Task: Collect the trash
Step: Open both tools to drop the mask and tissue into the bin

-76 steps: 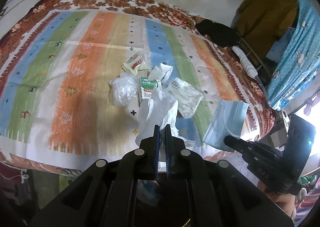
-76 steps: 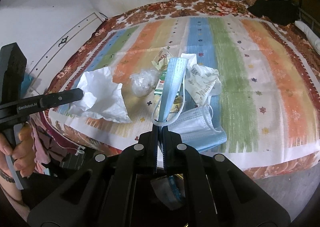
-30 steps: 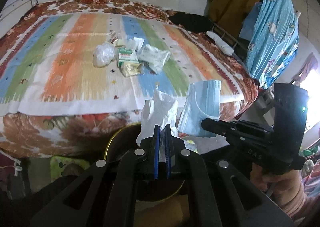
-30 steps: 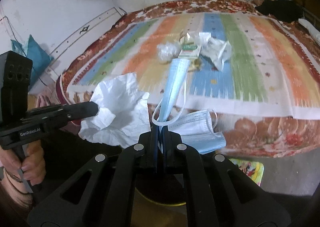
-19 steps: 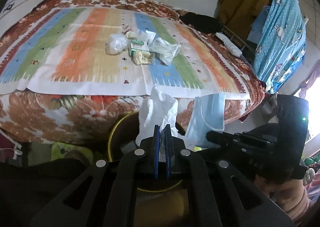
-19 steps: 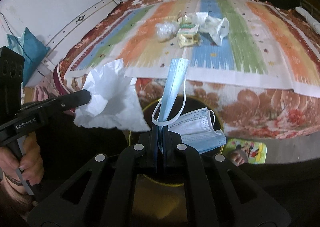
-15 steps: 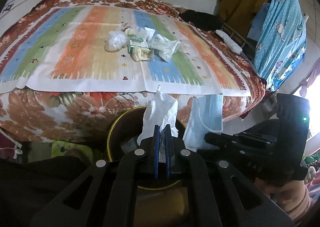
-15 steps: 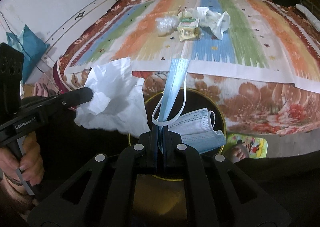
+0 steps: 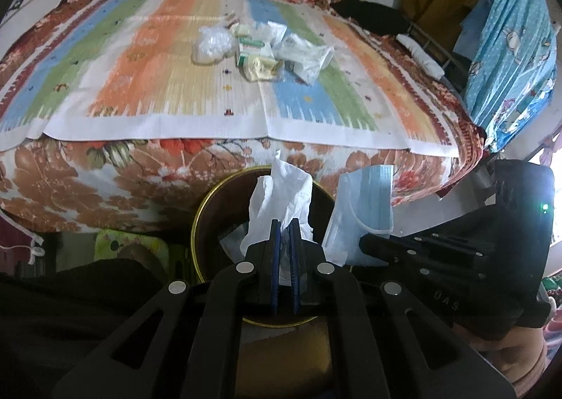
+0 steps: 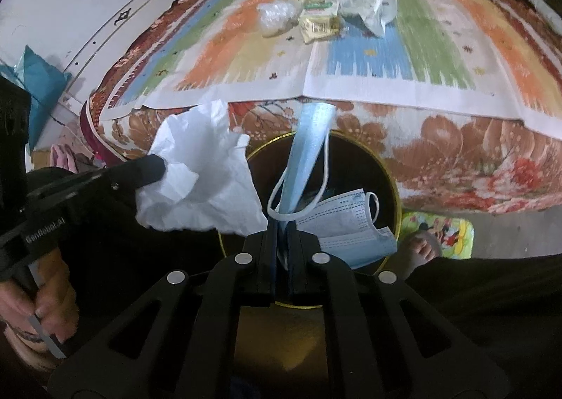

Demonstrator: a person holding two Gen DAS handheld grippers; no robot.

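My left gripper [image 9: 284,223] is shut on a crumpled white tissue [image 9: 281,195], which it holds over a dark round bin with a gold rim [image 9: 198,223]. My right gripper [image 10: 280,225] pinches blue face masks [image 10: 309,153] over the same bin's rim [image 10: 395,195]. Its jaws are opening, with the masks still between the pads and one mask [image 10: 347,227] hanging to the right. In the right wrist view the left gripper [image 10: 158,165] and its tissue [image 10: 200,184] sit to the left. In the left wrist view the right gripper [image 9: 367,241] holds the masks [image 9: 365,202] beside the tissue.
More trash [image 9: 260,51] lies in a pile on the striped bed cover [image 9: 140,83]: a clear bag, a green-and-white box, wrappers. The bin stands on the floor against the bed's floral side. A bare foot [image 10: 421,253] and a yellow cartoon item [image 10: 439,230] are right of the bin.
Both grippers carried the tissue and the masks off the bed and sank toward the bin, which now fills more of both views. Both still hold their loads.
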